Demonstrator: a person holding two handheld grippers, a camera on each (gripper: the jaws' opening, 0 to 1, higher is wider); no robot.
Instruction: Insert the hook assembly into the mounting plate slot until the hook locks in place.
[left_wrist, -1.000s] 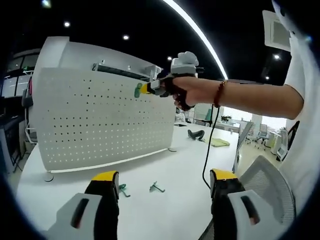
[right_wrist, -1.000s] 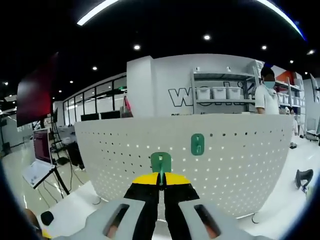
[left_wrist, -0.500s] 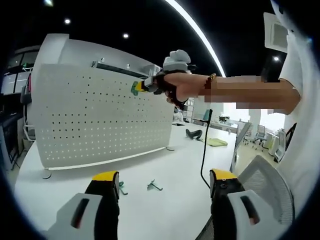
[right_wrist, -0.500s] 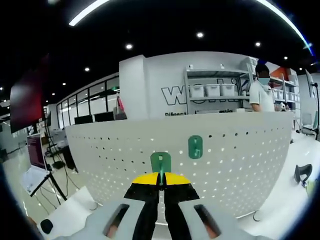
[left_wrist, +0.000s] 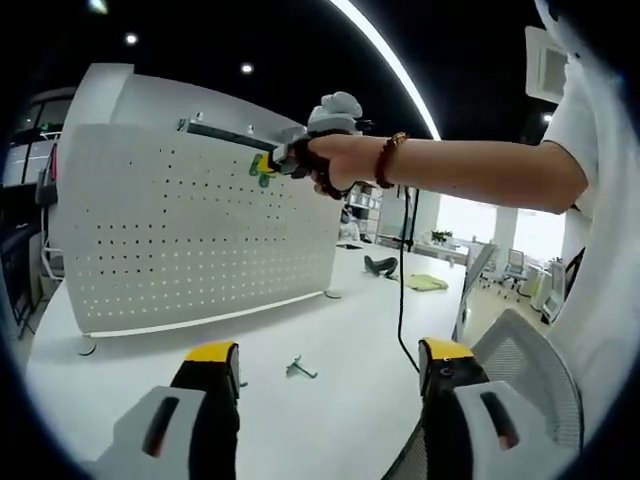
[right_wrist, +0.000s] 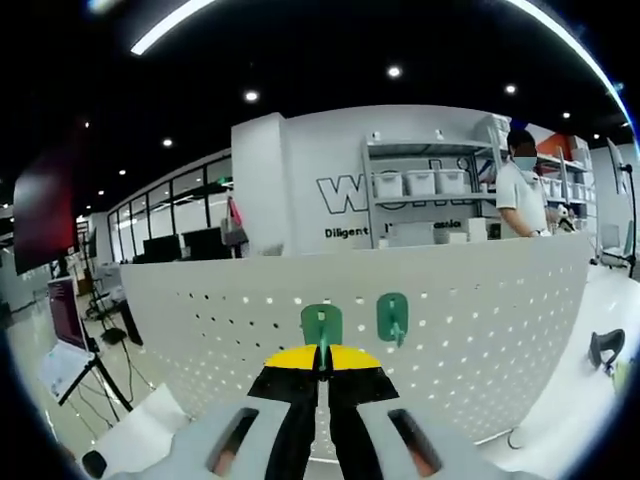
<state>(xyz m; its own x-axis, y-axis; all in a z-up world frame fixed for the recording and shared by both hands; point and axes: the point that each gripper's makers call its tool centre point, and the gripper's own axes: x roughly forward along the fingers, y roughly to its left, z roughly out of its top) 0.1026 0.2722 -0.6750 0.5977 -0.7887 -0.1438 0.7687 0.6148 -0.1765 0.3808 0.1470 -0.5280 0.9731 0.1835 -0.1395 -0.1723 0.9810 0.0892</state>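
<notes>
Right gripper, jaws clamped on the green hook, has risen toward the pegboard top edge, nearing insertion; left gripper gapes wide

On the white back wall, large dark letters "W" and smaller "Diligent" are read; the rest is hidden.

Green hook: lower part hidden between closed jaws of right gripper. Contact with pegboard (behind it) not discernible. Pegboard base cut off by gripper body. Small hooks on table: too small to detail. Left gripper: body cropped at lower edge.
</notes>
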